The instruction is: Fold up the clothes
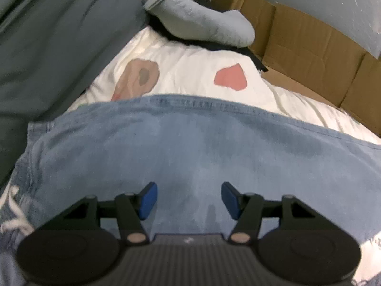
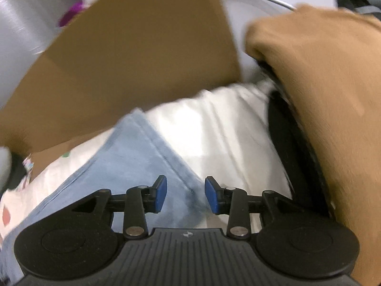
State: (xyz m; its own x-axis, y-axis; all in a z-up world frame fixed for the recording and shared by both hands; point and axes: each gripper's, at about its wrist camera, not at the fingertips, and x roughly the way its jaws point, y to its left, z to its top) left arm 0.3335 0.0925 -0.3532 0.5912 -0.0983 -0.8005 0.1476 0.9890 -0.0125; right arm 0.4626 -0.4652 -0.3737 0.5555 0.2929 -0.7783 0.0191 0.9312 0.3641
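Beneath both grippers, a piece of blue denim (image 1: 190, 147) is being laid flat across a white quilt (image 1: 190, 71) printed with a pink heart and a brown patch. The denim is the task's thing, and its stitched hem is running crosswise in the left wrist view, well ahead of the left gripper (image 1: 189, 200), so its long axis is being read as side to side.

The left gripper's blue fingers (image 1: 148, 200) are being held spread above the middle of the cloth, with nothing pinched between them. The right gripper (image 2: 185, 196) is being held over a seamed corner of the denim (image 2: 133, 157); its fingers (image 2: 161, 196) are parted, and the dark seam is lying in the gap between them, though no pad is seen pressing on it. Whether the pads are grazing the fabric cannot be told.

By judgement, the right gripper is the nearer one to a graspable edge, and the coming fold is turning on that corner.

The denim is looking soft, washed and thick at its seams. Brown cardboard (image 2: 133, 54) is standing behind the quilt, stiff and creased. A tan fleecy garment (image 2: 321, 83) is heaped to the right, a grey-blue rolled garment (image 1: 197, 16) is lying beyond the quilt, and a dark green cloth (image 1: 59, 47) is hanging at the left.
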